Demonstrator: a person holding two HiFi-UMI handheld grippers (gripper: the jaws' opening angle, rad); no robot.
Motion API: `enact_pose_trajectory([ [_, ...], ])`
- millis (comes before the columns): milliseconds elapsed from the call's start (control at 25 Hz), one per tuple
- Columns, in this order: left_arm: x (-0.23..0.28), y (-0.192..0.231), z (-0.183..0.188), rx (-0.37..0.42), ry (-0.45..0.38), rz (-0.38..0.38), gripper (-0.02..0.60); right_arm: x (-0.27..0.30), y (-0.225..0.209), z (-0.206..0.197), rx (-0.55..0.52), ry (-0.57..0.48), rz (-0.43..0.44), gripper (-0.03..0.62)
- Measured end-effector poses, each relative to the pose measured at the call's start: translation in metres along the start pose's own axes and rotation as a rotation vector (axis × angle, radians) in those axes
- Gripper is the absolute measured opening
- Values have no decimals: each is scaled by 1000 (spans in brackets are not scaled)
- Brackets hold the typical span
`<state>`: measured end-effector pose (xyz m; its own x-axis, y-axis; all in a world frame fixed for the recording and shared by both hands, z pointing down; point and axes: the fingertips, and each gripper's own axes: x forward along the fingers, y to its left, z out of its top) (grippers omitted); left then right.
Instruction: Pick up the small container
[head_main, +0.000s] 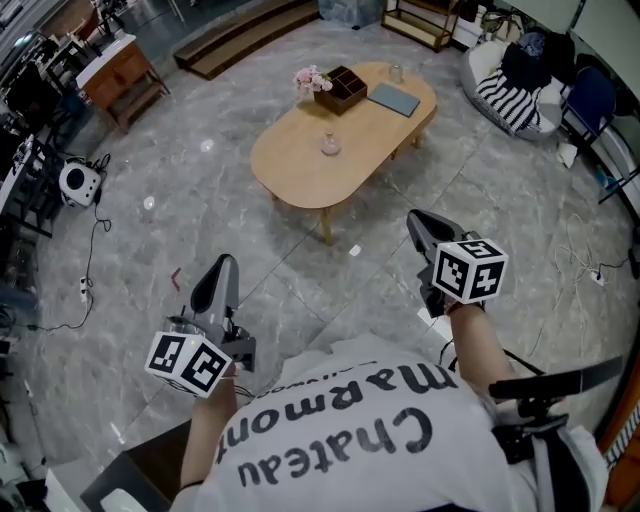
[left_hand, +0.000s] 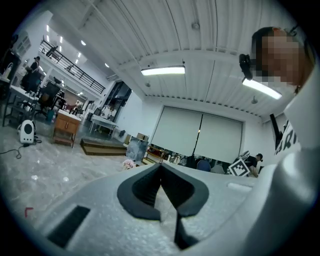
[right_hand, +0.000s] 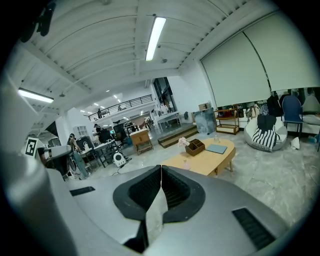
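Observation:
A small clear glass container (head_main: 330, 145) stands near the front edge of the oval wooden table (head_main: 290, 165), far ahead of both grippers. In the right gripper view the container (right_hand: 186, 163) shows just above the jaws, which are closed together with nothing between them. My left gripper (head_main: 225, 262) hangs over the floor at lower left, and my right gripper (head_main: 416, 220) is at lower right, nearer the table's leg. In the left gripper view the left gripper (left_hand: 161, 166) has its tips meeting and holds nothing. The right gripper (right_hand: 161, 167) is likewise shut and empty.
On the table are a brown divided box (head_main: 340, 88), pink flowers (head_main: 312, 78), a grey-blue pad (head_main: 393, 99) and a small glass (head_main: 397, 72). A beanbag with a striped cushion (head_main: 510, 90) sits at the back right. A white round device (head_main: 78, 182) and cables lie on the left.

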<state>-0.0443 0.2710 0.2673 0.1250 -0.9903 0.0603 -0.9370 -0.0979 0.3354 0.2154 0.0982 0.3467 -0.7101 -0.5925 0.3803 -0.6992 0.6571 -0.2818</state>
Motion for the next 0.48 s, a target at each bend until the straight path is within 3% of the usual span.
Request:
enact_pose_trajectory([
  [480, 15, -3, -2, -96, -3, -35, 14, -4, -21, -11, 49, 15, -27, 14],
])
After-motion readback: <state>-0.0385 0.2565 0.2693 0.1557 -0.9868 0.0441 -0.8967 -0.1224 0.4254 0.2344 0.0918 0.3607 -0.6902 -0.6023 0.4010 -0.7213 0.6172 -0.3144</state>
